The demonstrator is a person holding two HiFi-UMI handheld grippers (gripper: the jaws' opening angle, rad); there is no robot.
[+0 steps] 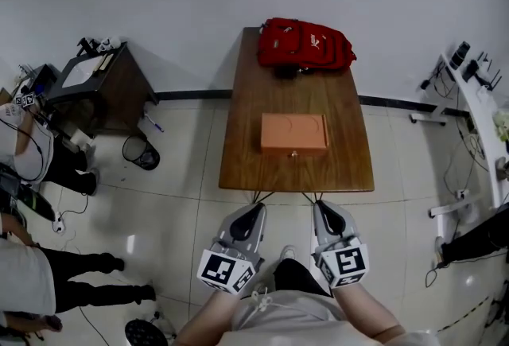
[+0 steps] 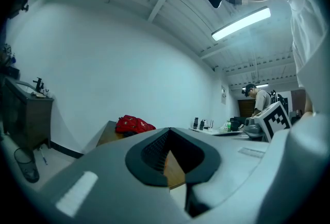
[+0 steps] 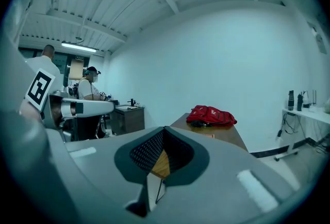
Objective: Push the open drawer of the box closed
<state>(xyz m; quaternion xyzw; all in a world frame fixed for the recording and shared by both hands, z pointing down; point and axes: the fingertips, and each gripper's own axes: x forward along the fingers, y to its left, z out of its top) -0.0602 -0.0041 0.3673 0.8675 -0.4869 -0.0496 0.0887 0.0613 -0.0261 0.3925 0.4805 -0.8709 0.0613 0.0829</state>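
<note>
An orange box lies flat in the middle of the brown wooden table, with a small knob on its near face; how far the drawer stands out is too small to tell. Both grippers hang over the floor just short of the table's near edge, apart from the box. My left gripper and right gripper are shut with nothing in them. In the left gripper view the left gripper points at the table, as does the right gripper in its own view.
A red backpack lies at the table's far end against the wall. A dark cabinet and a black waste bin stand to the left, with people nearby. A white bench and cables line the right side.
</note>
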